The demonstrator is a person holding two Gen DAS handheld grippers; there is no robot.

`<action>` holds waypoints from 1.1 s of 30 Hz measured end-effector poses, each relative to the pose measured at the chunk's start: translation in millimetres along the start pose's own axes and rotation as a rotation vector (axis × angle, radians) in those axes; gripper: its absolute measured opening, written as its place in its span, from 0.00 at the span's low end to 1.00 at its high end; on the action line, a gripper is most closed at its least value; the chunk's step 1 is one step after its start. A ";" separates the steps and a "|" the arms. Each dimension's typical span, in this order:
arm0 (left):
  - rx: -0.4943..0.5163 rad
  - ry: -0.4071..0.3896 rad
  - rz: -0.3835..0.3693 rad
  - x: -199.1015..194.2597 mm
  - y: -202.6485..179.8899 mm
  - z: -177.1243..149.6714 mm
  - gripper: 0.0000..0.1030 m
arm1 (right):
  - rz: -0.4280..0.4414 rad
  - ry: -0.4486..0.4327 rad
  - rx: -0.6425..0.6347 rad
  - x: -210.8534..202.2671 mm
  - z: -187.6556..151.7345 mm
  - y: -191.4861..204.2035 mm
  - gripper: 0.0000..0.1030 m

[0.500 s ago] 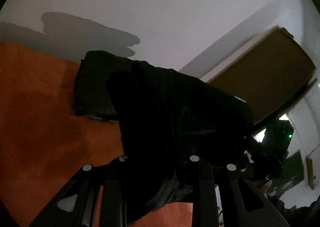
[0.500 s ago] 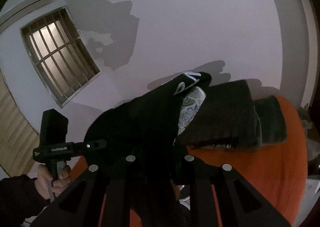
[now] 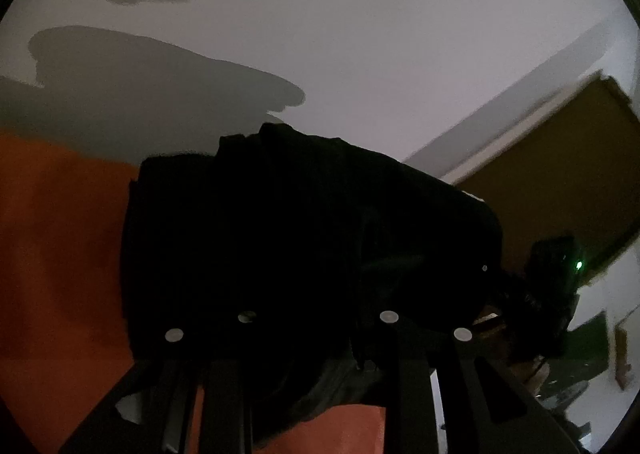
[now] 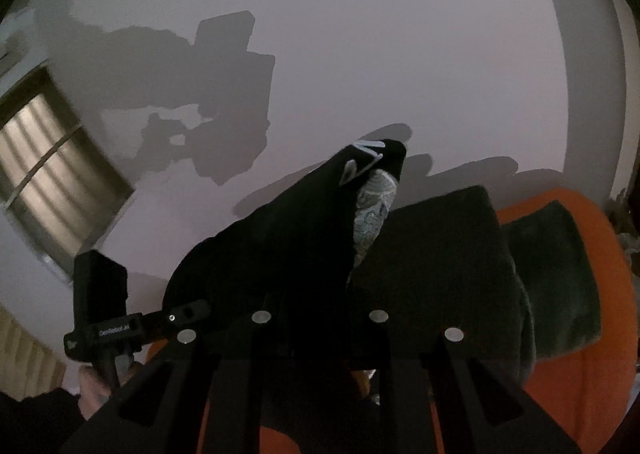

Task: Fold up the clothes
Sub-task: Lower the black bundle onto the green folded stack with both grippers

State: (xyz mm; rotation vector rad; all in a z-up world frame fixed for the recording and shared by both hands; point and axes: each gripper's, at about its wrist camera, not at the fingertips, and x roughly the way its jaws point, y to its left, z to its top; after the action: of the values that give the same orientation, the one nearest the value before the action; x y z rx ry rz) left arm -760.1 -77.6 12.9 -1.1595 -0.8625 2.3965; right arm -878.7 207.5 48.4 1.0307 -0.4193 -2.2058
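Observation:
A black garment point(image 3: 320, 238) hangs stretched between my two grippers, raised above an orange bed surface point(image 3: 60, 274). My left gripper point(image 3: 318, 318) is shut on one edge of it; cloth bunches between the fingers. My right gripper point(image 4: 320, 318) is shut on the other edge of the black garment point(image 4: 304, 238), which shows a white print and a patterned lining point(image 4: 370, 210) near its top. The left gripper's body point(image 4: 100, 314) and the hand holding it show at the lower left of the right wrist view. The right gripper's body point(image 3: 556, 274), with a green light, shows in the left wrist view.
Two dark folded cushions or blankets point(image 4: 448, 266) lie on the orange bed point(image 4: 592, 386) behind the garment. A white wall point(image 4: 400, 34) fills the background, with a barred window point(image 4: 52, 166) at the left. A brown door or panel point(image 3: 560, 174) is at the right.
Both grippers have tilted upward and drawn closer to the garment, which now fills more of each view. The window has slid toward the left edge of the right wrist view.

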 end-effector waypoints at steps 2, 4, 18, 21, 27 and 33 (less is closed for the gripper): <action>-0.020 0.022 0.042 28.9 10.1 12.6 0.33 | -0.028 0.044 0.079 34.2 15.9 -31.1 0.16; -0.036 0.060 0.151 60.3 23.5 22.6 0.45 | -0.091 0.132 0.187 73.1 27.5 -69.7 0.23; -0.126 0.029 0.251 -2.0 75.2 -46.5 0.67 | -0.067 -0.032 0.276 -9.0 -28.3 -133.1 0.66; -0.175 0.073 0.202 16.0 87.2 -66.5 0.67 | -0.063 0.041 0.175 8.0 -51.4 -119.4 0.66; -0.203 0.118 0.126 53.7 81.4 -84.2 0.65 | -0.053 0.162 0.172 45.5 -89.4 -104.5 0.52; -0.146 0.071 0.069 51.7 53.7 -68.8 0.10 | -0.066 0.105 0.264 29.2 -87.4 -107.1 0.05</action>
State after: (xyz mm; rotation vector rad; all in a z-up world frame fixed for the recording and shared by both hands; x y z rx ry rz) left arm -739.1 -64.9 -85.5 -1.3416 -1.0037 2.3637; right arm -871.2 265.0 -80.4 1.3103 -0.6503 -2.1820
